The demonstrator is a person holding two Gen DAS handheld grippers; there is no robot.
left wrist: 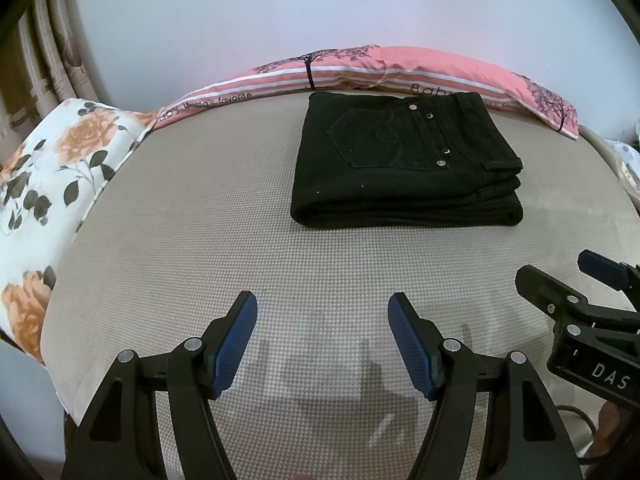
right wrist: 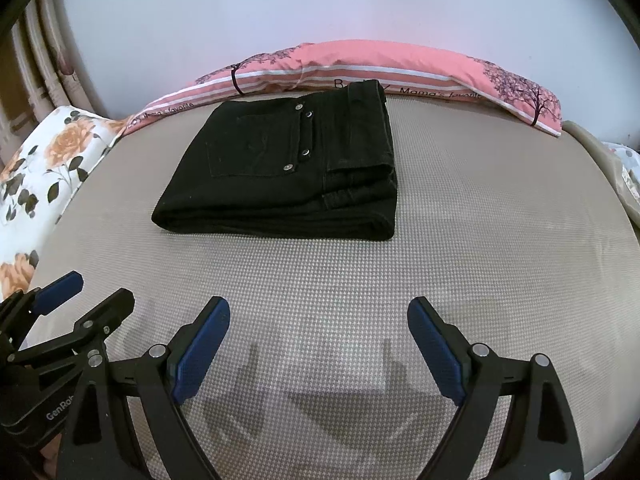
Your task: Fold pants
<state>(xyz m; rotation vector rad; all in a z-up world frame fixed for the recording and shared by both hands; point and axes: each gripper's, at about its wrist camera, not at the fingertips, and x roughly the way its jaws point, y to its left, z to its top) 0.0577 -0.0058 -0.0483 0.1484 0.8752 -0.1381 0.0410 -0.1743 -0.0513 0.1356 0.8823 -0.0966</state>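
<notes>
Left wrist view: both claws hang empty over the bed, black pants folded beyond them.

Spread wide with nothing between its blue pads, the left claw (left wrist: 322,344) hovers low over the beige textured mattress cover (left wrist: 180,240); the right claw (right wrist: 318,354) is equally wide apart and empty, just beside it. Well ahead of both, the pants (left wrist: 404,164) lie in a compact, squared stack, back pocket and rivets up, near the far edge against a pink pillow (left wrist: 420,68). Judging by that tidy stack, the folding looks finished, with little left beyond perhaps a final smoothing. Legible writing: "Mama's favorite" and part of "Baby" on the pink pillow, "DAS" on the right claw's body, "GenRob" on the left claw's. A floral pillow (left wrist: 44,168) sits at the left.
</notes>
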